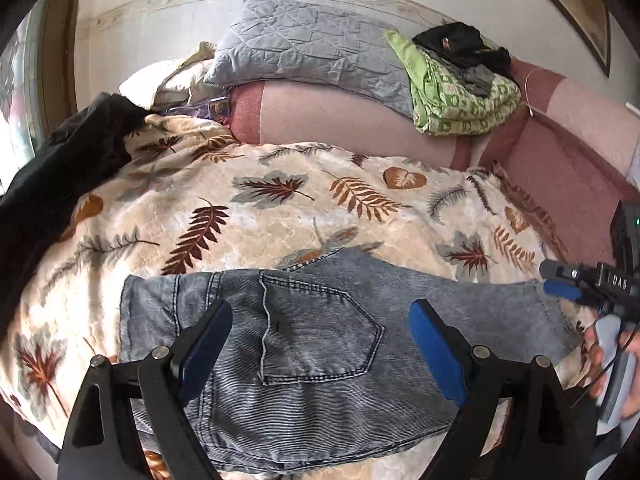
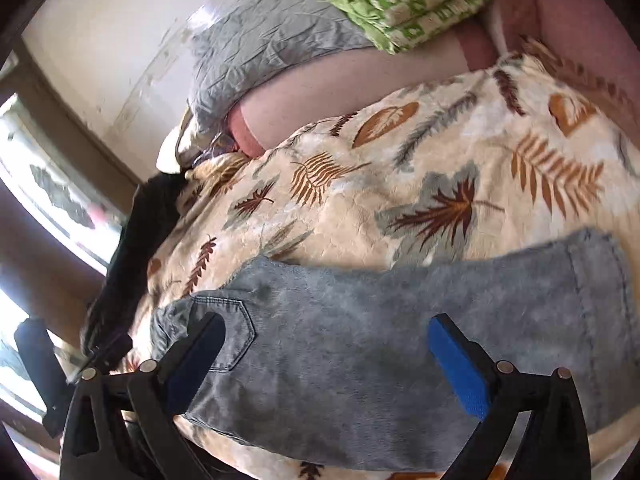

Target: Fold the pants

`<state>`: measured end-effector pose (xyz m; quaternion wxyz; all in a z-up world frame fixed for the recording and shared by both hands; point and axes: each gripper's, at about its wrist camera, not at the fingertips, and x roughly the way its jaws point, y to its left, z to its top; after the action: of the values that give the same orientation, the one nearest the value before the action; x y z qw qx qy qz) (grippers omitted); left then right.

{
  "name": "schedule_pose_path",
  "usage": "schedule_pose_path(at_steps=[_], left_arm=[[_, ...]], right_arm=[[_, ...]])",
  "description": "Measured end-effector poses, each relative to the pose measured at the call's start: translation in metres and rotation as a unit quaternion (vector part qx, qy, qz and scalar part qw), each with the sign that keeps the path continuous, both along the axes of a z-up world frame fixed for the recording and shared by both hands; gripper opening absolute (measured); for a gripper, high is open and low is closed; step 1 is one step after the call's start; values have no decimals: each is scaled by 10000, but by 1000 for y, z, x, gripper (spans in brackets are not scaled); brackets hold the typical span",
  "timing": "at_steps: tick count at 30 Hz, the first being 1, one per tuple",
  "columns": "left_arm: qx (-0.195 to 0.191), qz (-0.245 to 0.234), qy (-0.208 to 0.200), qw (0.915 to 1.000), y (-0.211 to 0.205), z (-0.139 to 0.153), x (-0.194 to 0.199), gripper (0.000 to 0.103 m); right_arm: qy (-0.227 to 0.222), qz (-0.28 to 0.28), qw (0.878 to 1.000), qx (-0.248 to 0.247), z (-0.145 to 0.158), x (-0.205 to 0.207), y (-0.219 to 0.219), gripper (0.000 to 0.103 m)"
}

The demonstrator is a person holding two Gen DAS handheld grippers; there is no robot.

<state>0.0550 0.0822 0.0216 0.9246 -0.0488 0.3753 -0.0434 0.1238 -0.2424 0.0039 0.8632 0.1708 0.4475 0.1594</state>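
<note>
Grey-blue jeans [image 1: 320, 344] lie folded on a cream leaf-print blanket [image 1: 280, 208], back pocket up, waist to the left, leg ends to the right. My left gripper [image 1: 320, 336] is open, its blue pads wide apart above the pocket area, holding nothing. My right gripper [image 2: 324, 354] is open above the jeans [image 2: 380, 320] near the leg part, empty. It also shows in the left wrist view [image 1: 560, 284] at the right end of the jeans, next to the hem.
A black garment [image 1: 60, 168] lies at the blanket's left edge. A grey quilted pillow [image 1: 304, 52] and a green patterned cover [image 1: 460, 92] with dark clothes sit on the pink sofa back [image 1: 340, 120]. A window [image 2: 48, 208] is at the left.
</note>
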Motion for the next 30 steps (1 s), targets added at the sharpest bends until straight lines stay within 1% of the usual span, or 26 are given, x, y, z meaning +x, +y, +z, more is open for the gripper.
schedule_pose_path(at_steps=[1,2,3,4,5,6,7,8,9,10,11,12,13,14,15,17,19,21,23,26,27,30], left_arm=[[145,-158,231,9995,-5,-2,4,90],[273,-332,461,9980,-9,-6,7,90],[401,-413,597,9966,-13,-10,7,90],[471,-442,606,9961,-15,-14,4,90],[443,-433,502,9968,-16,-17,-1,90],[346,-406,303,9981,-17,-18,-8,90],[236,-314,16,9992,-17,-18,-14,90],[212,-72,-158,9996,-18,-20,-19,90],[149,142,-182,9996,-18,-22,-21,90],[-9,191,-168,9997,-19,-22,-21,90],[-144,102,-197,9996,-21,-22,-21,90],[-138,0,-247,9996,-24,-21,-20,90],[7,-14,-260,9997,-29,-21,-19,90],[160,-32,-258,9995,-34,-21,-17,90],[228,-88,-252,9994,-38,-22,-16,90],[151,-151,-203,9996,-44,-26,-16,90],[-14,-207,-101,9997,-51,-32,-15,90],[-78,-291,40,9995,-58,-39,-16,90],[-107,-410,81,9991,-66,-43,-18,90],[-138,-501,74,9986,-75,-44,-19,90],[-164,-525,64,9985,-77,-43,-19,90],[-219,-572,79,9981,-83,-44,-19,90]], right_arm=[[114,-101,9994,-295,-2,3,0,103],[349,-76,9978,-555,-8,6,1,103],[485,55,9960,-754,-17,4,5,103],[399,90,9959,-811,-23,-2,7,103],[131,40,9972,-737,-26,-15,7,103],[-227,-109,9983,-523,-25,-32,5,103],[-696,-340,9969,-135,-23,-51,4,103],[-1177,-615,9909,222,-21,-72,2,103],[-1333,-1038,9848,401,-22,-87,-2,103],[-1231,-1312,9818,610,-26,-95,-6,103],[-1063,-1395,9804,896,-30,-99,-11,103],[-873,-1297,9809,1154,-32,-98,-16,103],[-640,-1141,9828,1306,-35,-93,-23,103],[-389,-1101,9835,1384,-37,-89,-33,103],[-160,-1239,9803,1529,-41,-89,-48,103],[237,-1639,9661,1982,-53,-97,-83,103],[700,-2031,9494,2291,-65,-106,-118,103],[803,-2376,9338,2552,-70,-118,-150,102],[924,-2707,9245,2521,-70,-123,-176,102],[1209,-2871,9069,2838,-82,-122,-203,102],[1235,-2952,9035,2851,-87,-120,-208,102],[1181,-2949,9041,2858,-98,-110,-215,102]])
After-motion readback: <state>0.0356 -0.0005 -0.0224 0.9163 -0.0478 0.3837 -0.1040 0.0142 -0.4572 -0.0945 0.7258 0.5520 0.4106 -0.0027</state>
